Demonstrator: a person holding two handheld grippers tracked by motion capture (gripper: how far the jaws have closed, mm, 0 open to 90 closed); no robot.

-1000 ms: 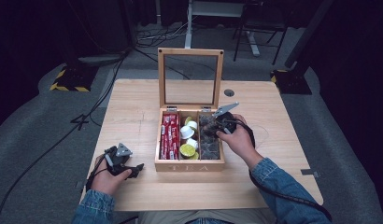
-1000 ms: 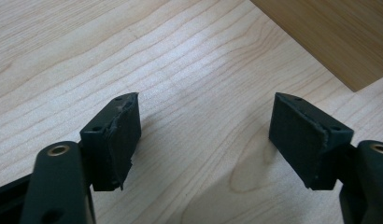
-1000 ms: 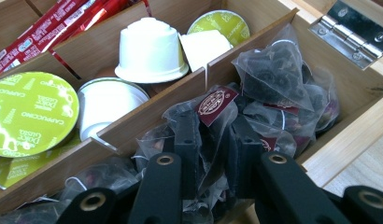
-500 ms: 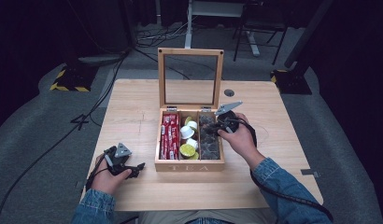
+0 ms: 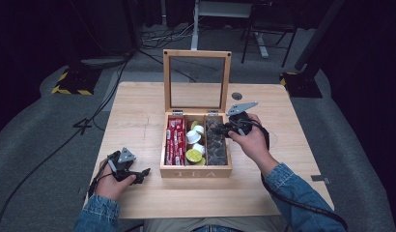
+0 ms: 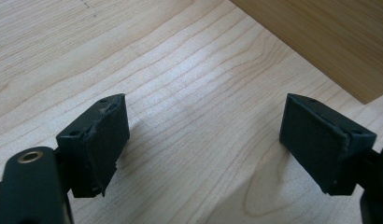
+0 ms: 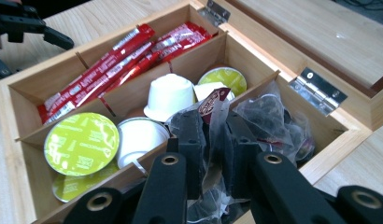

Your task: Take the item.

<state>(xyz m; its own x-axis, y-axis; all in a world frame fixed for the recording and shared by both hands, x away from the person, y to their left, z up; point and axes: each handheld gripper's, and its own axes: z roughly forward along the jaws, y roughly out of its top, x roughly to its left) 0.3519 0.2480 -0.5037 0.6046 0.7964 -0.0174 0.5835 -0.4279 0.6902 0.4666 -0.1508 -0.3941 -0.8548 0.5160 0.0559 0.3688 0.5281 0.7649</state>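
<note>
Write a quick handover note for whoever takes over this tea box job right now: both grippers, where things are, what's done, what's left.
Right gripper: shut on a clear tea bag pouch, just above the tea box's right compartment.
Left gripper: jaws just opened, nothing between them, resting on the table left of the box.
Box: lid up; red sachets left, capsules middle, dark pouches right.
Done: one pouch gripped.
Left: probably lift it clear and set it down.

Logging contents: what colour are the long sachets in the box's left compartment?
Red with white print: the long sachets show best in the right gripper view.
</note>
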